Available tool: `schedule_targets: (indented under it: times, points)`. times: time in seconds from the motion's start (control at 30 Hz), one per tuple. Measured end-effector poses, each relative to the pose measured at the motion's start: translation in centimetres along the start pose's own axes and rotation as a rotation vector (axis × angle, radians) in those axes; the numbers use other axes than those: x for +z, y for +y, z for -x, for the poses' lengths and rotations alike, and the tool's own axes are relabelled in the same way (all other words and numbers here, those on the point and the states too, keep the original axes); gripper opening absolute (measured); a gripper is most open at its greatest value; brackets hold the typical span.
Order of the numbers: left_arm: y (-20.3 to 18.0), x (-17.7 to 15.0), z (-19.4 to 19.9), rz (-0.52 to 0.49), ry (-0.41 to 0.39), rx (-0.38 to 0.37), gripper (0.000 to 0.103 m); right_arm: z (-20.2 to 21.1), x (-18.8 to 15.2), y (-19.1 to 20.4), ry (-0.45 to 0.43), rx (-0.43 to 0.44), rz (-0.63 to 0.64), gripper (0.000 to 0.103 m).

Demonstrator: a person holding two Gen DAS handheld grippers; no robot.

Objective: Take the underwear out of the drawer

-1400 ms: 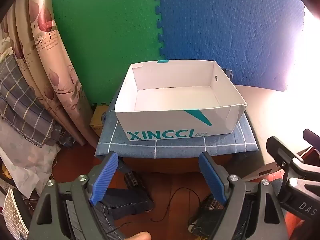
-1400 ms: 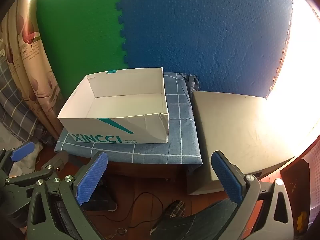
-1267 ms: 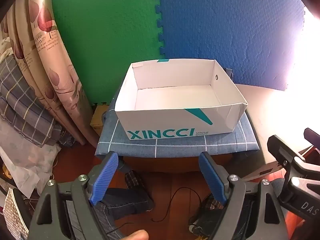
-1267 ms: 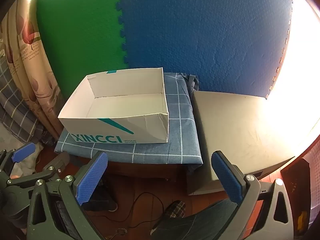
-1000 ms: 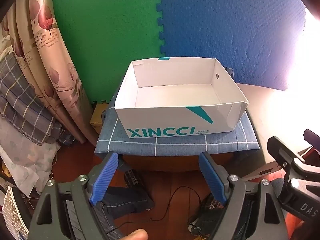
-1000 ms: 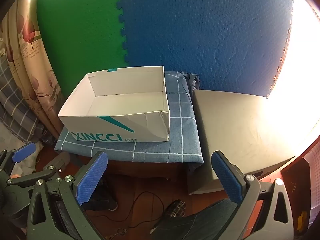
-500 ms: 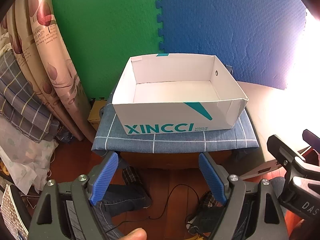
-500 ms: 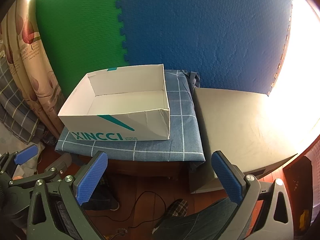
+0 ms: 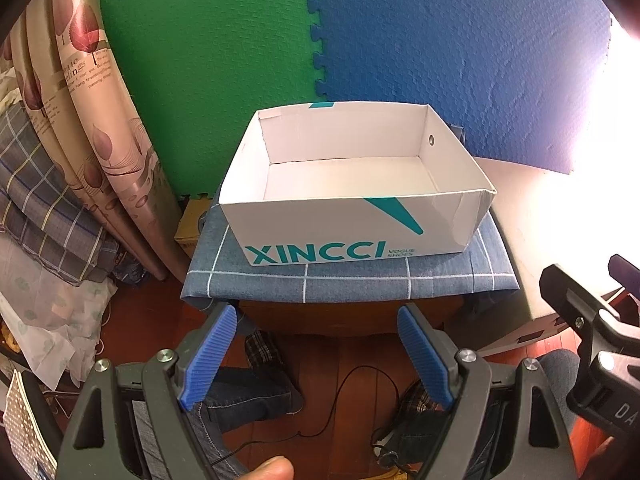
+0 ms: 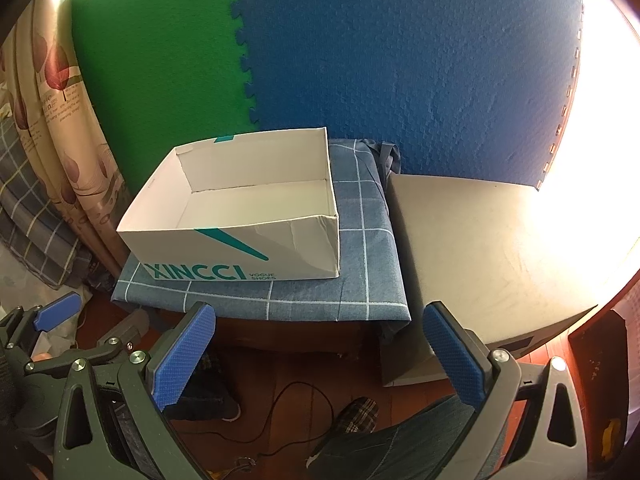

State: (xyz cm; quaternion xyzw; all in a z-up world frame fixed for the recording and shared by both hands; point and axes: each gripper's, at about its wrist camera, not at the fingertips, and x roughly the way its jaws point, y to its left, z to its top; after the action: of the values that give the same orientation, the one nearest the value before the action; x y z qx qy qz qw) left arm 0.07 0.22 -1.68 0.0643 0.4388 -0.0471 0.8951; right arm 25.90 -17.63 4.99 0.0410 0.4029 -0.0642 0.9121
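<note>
Your left gripper point(image 9: 316, 320) and right gripper point(image 10: 318, 318) hover with fingers spread wide — gripping nothing — before the white shoebox point(image 9: 340, 236) on the blue checked cloth point(image 10: 360, 280); no underwear shows.

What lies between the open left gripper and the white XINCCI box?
In the left wrist view, only the front strip of the blue checked cloth separates the left gripper from the XINCCI box; nothing else lies there.
</note>
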Motion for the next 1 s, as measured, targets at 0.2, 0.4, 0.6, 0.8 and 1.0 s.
schedule_targets:
  times: [0.2,0.4,0.6,0.8,1.0]
  points:
    - [-0.13,-0.01,-0.05,0.0,0.0,0.002,0.085,0.0,-0.08,-0.04,0.0,0.001,0.002,0.103]
    - [-0.23,0.02,-0.15,-0.002,0.001,0.002,0.085,-0.06,-0.06,-0.03,0.003,0.001,0.002,0.103]
    - [-0.18,-0.01,-0.18,-0.002,0.002,0.005,0.085,-0.09,-0.04,0.08,0.006,0.008,0.005,0.103]
    - [0.0,-0.06,-0.32,-0.001,0.003,0.008,0.085,-0.17,-0.05,0.2,0.008,0.007,0.009,0.103]
    - [0.38,-0.2,-0.95,-0.002,0.015,0.012,0.085,-0.59,-0.14,0.28,0.017,0.014,0.008,0.103]
